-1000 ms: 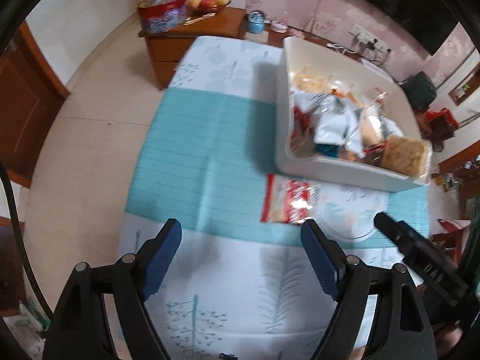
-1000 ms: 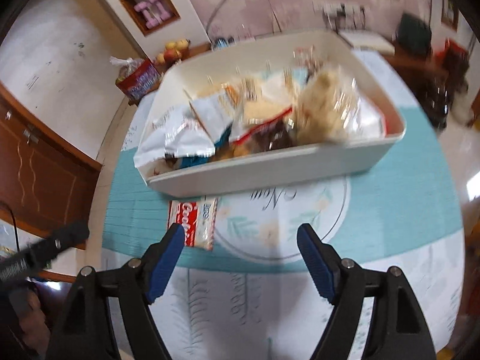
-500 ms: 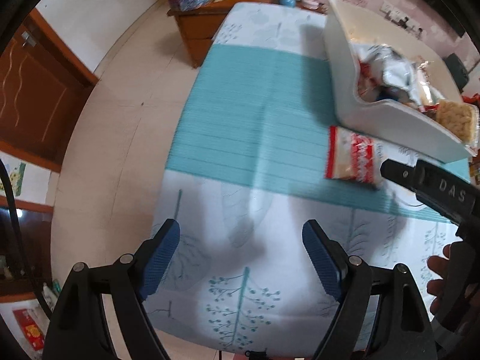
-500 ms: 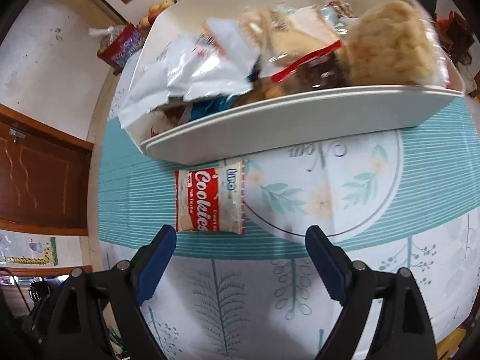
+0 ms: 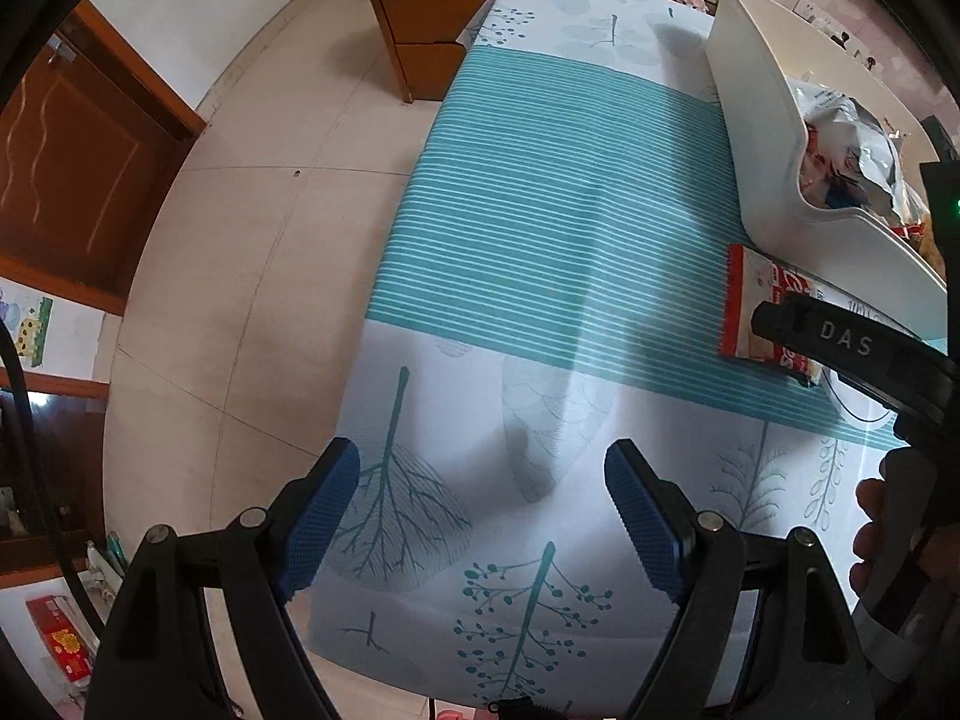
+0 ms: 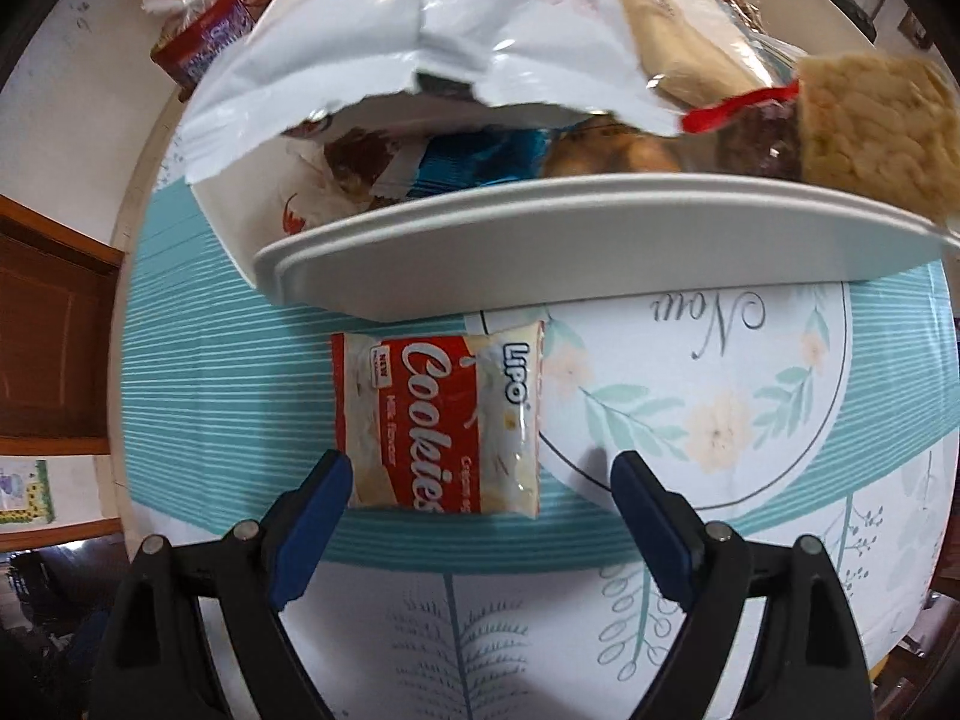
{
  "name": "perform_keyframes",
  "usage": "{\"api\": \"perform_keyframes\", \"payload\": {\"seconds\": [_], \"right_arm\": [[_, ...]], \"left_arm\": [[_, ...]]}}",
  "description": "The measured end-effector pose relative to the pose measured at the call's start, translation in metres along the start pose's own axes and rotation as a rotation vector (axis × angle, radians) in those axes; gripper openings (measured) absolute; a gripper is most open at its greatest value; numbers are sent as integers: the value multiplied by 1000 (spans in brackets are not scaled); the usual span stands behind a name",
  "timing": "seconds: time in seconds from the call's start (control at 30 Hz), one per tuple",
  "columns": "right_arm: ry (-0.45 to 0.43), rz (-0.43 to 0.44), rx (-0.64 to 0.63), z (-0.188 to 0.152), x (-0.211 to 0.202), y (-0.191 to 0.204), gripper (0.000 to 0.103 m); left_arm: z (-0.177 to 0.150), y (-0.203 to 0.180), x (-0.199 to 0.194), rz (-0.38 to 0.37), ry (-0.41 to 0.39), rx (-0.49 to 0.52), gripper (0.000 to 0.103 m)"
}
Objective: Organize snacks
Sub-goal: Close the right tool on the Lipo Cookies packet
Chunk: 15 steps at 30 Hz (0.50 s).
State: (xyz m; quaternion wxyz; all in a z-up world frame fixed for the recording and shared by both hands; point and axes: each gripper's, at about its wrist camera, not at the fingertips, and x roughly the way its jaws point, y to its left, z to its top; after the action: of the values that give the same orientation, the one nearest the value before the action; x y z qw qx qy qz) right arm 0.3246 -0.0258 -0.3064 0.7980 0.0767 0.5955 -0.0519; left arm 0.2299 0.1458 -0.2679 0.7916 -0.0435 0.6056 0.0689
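Observation:
A red and white cookie packet (image 6: pixel 441 423) lies flat on the tablecloth, right in front of the white bin (image 6: pixel 600 240). The bin is heaped with several wrapped snacks, a white torn bag (image 6: pixel 420 42) on top. My right gripper (image 6: pixel 480 471) is open just above the packet's near edge, nothing between its blue pads. In the left wrist view the same cookie packet (image 5: pixel 750 306) shows at the right, partly behind the black body of the right gripper (image 5: pixel 852 348). My left gripper (image 5: pixel 483 474) is open over bare cloth near the table's front left, well away from the packet.
The table wears a teal striped and white leaf-print cloth (image 5: pixel 570 210). Its left edge drops to a tiled floor (image 5: pixel 252 252). A wooden cabinet (image 5: pixel 432 18) with a red tin stands beyond the far end. A person's fingers (image 5: pixel 870 522) show at the right.
Both grippers have come down closer to the table. The right one has closed in on the cookie packet, which now looks much larger. The left view has swung leftward, away from the bin.

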Motion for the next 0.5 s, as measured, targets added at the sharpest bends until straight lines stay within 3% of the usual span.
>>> {"api": "perform_keyframes", "payload": {"seconds": [0.33, 0.4, 0.5], "right_arm": [[-1, -99, -61, 8, 13, 29, 88], [1, -91, -67, 9, 15, 33, 78], [9, -72, -60, 9, 16, 37, 72]], "left_arm": [[10, 3, 5, -16, 10, -5, 83], [11, 3, 6, -16, 12, -3, 83], [13, 2, 6, -18, 14, 0, 83]]}}
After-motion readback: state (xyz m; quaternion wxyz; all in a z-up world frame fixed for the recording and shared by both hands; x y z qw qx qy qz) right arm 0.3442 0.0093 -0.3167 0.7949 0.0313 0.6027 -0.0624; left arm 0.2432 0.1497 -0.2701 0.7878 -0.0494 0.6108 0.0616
